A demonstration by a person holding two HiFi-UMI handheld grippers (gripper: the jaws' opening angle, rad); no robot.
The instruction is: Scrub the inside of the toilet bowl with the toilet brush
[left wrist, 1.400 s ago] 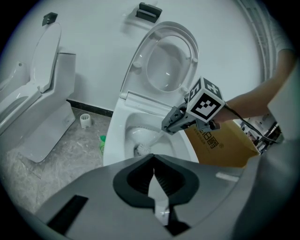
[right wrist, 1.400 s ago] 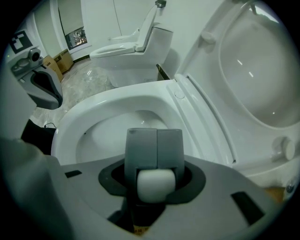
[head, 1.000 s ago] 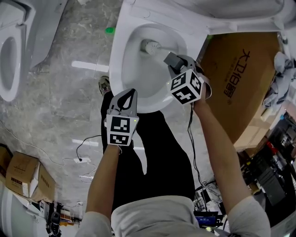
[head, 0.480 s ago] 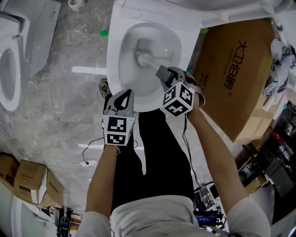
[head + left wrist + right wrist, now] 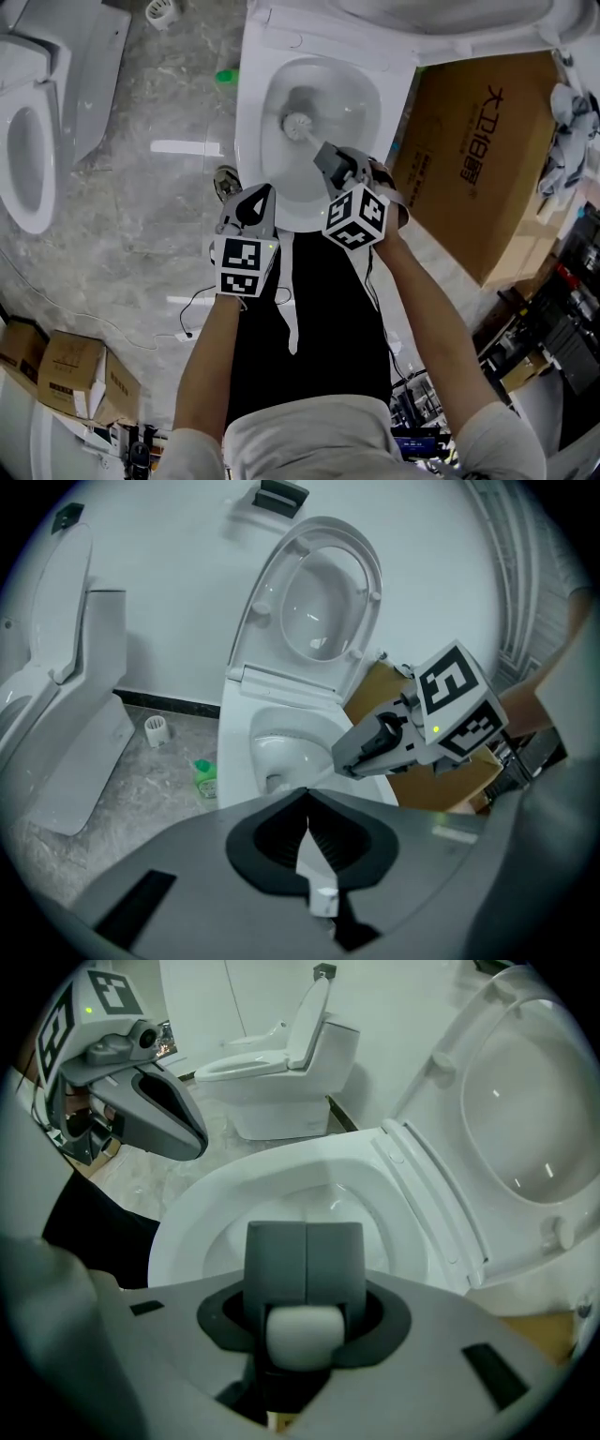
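Note:
The white toilet bowl [image 5: 349, 94] stands open at the top of the head view, lid [image 5: 323, 602] raised. Inside it the white brush head [image 5: 298, 123] rests on the left side of the basin. My right gripper [image 5: 330, 157] hangs over the bowl's near rim, shut on the white brush handle [image 5: 302, 1335], which shows between its grey fingers [image 5: 277, 1251]. My left gripper [image 5: 255, 195] hovers just left of the front rim, shut with nothing in it. In the left gripper view, its jaw tips [image 5: 307, 808] meet below the right gripper [image 5: 375, 747].
A large cardboard box [image 5: 478, 150] leans against the toilet's right side. A second toilet [image 5: 37, 150] stands at the left. A green bottle [image 5: 226, 76] and a small white holder [image 5: 161, 11] sit on the marble floor. Cables and small boxes [image 5: 66, 370] lie near my legs.
The brush head has slid from the bowl's far left toward the near part of the basin as my right gripper pulled back. The left gripper stays by the front rim.

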